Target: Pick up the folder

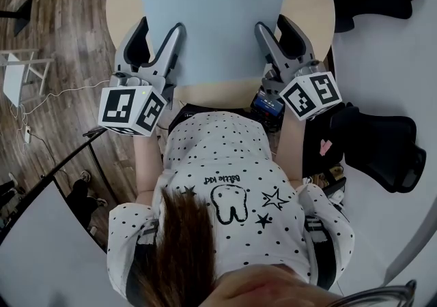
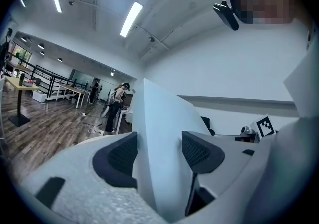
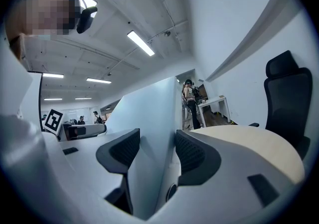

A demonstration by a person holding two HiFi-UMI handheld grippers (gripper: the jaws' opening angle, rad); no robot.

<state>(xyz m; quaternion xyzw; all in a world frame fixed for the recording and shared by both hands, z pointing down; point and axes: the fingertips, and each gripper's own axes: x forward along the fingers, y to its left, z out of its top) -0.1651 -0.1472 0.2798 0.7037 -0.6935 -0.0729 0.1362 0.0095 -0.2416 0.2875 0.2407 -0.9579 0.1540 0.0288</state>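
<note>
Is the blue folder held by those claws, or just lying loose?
Held. The left claw and the right claw are each closed on the folder, one at each side.

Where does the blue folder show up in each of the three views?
Head view: folder top centre, over the table.
Left gripper view: folder centre, between the jaws.
Right gripper view: folder centre, between the jaws.
Shared landmark: marker cubes; each gripper view shows the opposite cube.

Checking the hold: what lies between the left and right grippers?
The folder, clamped by both; head view shows it spanning left gripper to right gripper.
</note>
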